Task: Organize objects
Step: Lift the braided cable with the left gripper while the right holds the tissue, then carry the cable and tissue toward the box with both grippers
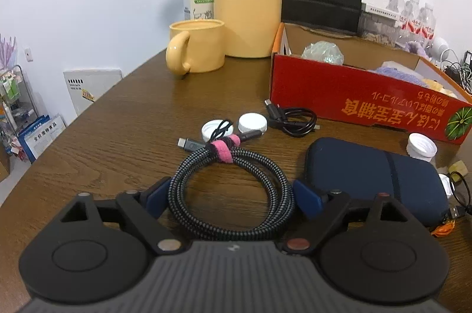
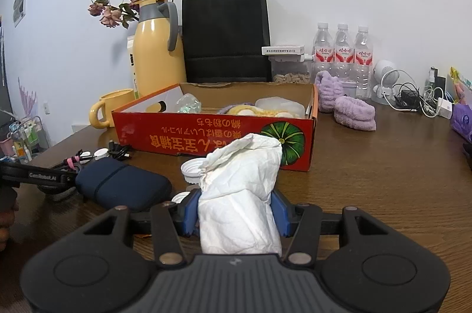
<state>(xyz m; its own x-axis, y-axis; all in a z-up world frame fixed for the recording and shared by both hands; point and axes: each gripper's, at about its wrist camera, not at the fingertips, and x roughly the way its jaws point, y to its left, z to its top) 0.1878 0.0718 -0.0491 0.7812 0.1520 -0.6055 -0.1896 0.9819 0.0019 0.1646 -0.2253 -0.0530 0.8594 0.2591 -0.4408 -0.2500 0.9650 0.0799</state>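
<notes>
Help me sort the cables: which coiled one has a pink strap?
The grey braided cable, lying between the left hand-held gripper fingers; the smaller black cable beside the red box has none.

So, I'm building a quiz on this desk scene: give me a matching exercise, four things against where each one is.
1 braided cable
2 white tissue wad
3 navy pouch
4 yellow mug

a beside the thermos
b clamped by the right gripper's fingers
c on the table before the red box
d between the left gripper's open fingers

Pairs: 1-d, 2-b, 3-c, 4-a
</notes>
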